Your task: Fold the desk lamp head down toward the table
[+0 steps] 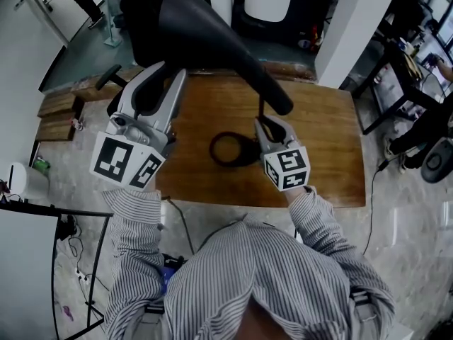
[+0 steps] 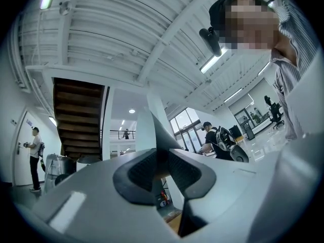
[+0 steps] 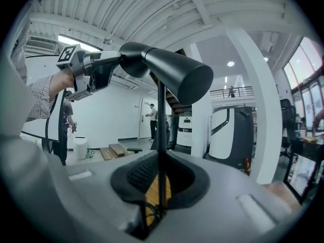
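Observation:
A black desk lamp stands on the wooden table (image 1: 318,147). Its cone-shaped head (image 1: 212,41) tilts up toward the left, above a thin pole (image 1: 261,108) and a round ring base (image 1: 214,149). My left gripper (image 1: 173,73) is shut on the wide rim of the head; in the left gripper view that thin rim edge sits pinched between the pads (image 2: 163,158). My right gripper (image 1: 263,122) is shut on the pole just above the base. The right gripper view shows the pole (image 3: 161,120) running up from the jaws (image 3: 160,178) to the head (image 3: 172,70), with the left gripper (image 3: 109,67) at its wide end.
A black chair (image 1: 141,13) stands behind the table and a white pillar (image 1: 361,27) at the back right. Wooden steps (image 1: 60,115) and a white bin (image 1: 25,179) are on the floor at the left. A cable (image 1: 180,218) hangs off the table's front edge.

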### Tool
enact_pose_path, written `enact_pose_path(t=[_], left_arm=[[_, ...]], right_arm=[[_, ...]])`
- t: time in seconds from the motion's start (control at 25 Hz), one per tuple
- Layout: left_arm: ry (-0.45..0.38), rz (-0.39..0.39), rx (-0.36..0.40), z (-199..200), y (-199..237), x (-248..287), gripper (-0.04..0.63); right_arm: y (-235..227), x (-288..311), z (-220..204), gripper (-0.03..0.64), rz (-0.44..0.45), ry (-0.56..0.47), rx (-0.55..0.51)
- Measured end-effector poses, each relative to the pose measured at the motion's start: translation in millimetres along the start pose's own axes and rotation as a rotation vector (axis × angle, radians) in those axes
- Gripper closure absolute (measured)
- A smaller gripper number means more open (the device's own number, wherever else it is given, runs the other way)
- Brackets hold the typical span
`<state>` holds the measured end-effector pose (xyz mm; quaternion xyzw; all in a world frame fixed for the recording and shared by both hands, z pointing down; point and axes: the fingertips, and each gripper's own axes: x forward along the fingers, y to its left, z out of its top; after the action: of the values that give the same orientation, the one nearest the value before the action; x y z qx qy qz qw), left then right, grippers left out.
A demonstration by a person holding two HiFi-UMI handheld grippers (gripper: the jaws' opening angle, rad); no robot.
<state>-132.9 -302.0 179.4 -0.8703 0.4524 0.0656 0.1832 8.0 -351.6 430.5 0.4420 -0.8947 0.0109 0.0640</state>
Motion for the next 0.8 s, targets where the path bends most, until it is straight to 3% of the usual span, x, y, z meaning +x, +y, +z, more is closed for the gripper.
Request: enact_pose_path(t=[0.24,0.8], left_arm=[[0.004,0.028,-0.079,-21.1,4.2,-9.3,0.523],[-0.055,0.085,-0.184,-43.4,9.4,-22.5,0.528]], right_arm=[[-1.8,0.1,-2.9,0.577,0.001,0.001,0.004],[-0.7,1.7,-2.1,0.577,0.008,0.007,0.015]])
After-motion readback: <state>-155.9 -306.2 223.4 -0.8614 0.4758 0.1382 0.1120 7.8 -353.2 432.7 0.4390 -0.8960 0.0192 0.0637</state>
